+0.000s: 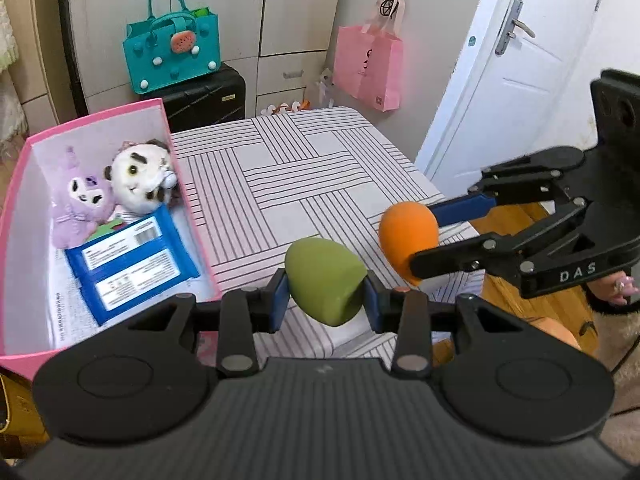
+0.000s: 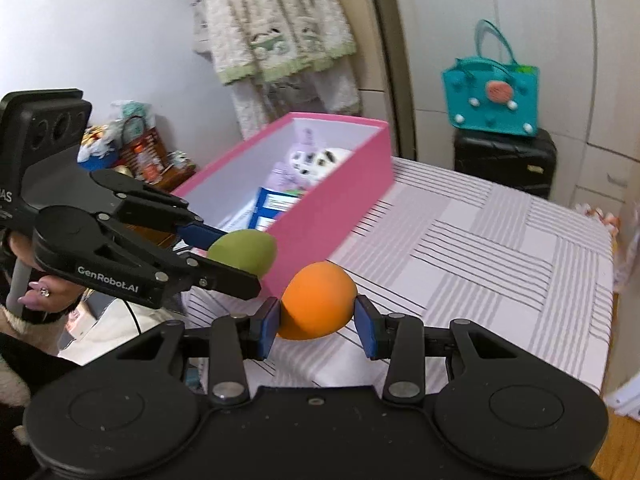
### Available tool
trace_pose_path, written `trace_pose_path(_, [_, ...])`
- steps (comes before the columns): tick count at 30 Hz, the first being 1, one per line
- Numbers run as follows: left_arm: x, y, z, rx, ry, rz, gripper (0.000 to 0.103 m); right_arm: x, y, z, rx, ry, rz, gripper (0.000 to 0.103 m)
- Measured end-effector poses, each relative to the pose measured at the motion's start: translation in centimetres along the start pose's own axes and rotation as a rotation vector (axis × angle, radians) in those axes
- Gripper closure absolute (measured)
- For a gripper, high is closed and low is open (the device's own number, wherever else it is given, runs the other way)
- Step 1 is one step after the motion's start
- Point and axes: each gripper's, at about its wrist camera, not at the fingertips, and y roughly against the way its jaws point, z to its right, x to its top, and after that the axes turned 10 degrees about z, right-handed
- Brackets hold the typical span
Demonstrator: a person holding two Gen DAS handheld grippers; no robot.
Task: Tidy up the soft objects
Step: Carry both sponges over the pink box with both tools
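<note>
Two egg-shaped sponges are held clear of the striped tabletop (image 1: 304, 168), one in each gripper.

A green sponge (image 1: 326, 280) is clamped between the blue pads of the left gripper (image 1: 326, 302), just beside the near right-hand corner of the pink box (image 1: 92, 120). An orange sponge (image 2: 318, 300) is pinched the same way by the right gripper (image 2: 316, 326), a little further from the pink box than the green one, the two sponges apart. Both pairs of jaws are closed on their sponges. Inside the pink box a purple plush (image 1: 78, 200) and a white plush (image 1: 138, 184) are seen at the far end, with blue packets (image 1: 132, 260) lying nearer. A teal bag (image 1: 172, 52) is set on a black suitcase (image 1: 204, 98) beyond the pink box.
</note>
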Motion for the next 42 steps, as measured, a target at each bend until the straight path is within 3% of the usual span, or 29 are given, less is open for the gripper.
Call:
trace_pose_path(4, [-0.2,1.7,-0.7,-0.006,-0.004,-0.001,0.065,1.2,-0.7,-2.0,0.035,0.044,0.005,0.057])
trace_pose_path(10, [-0.2,4.8,-2.3,0.044,-0.027,0.041,0.065,3.1,-2.6,-4.2,0.069,0.088,0.020,0.057])
trace_pose_path(20, [0.8,7.2,-8.4,0.121,0.012,0.093,0.065,6.2,-6.8,-6.6,0.040,0.141,0.029,0.057])
trace_pose_path(33, [2.3,3.0,-14.9,0.216,0.055,0.089,0.064,10.8,-14.3,-6.1,0.004,0.226,0.055,0.056])
trace_pose_path(42, [2.9,-3.0,-18.6,0.202,0.144,0.042,0.064,13.9,-21.6,-3.7,-0.039,0.187,0.006,0.056])
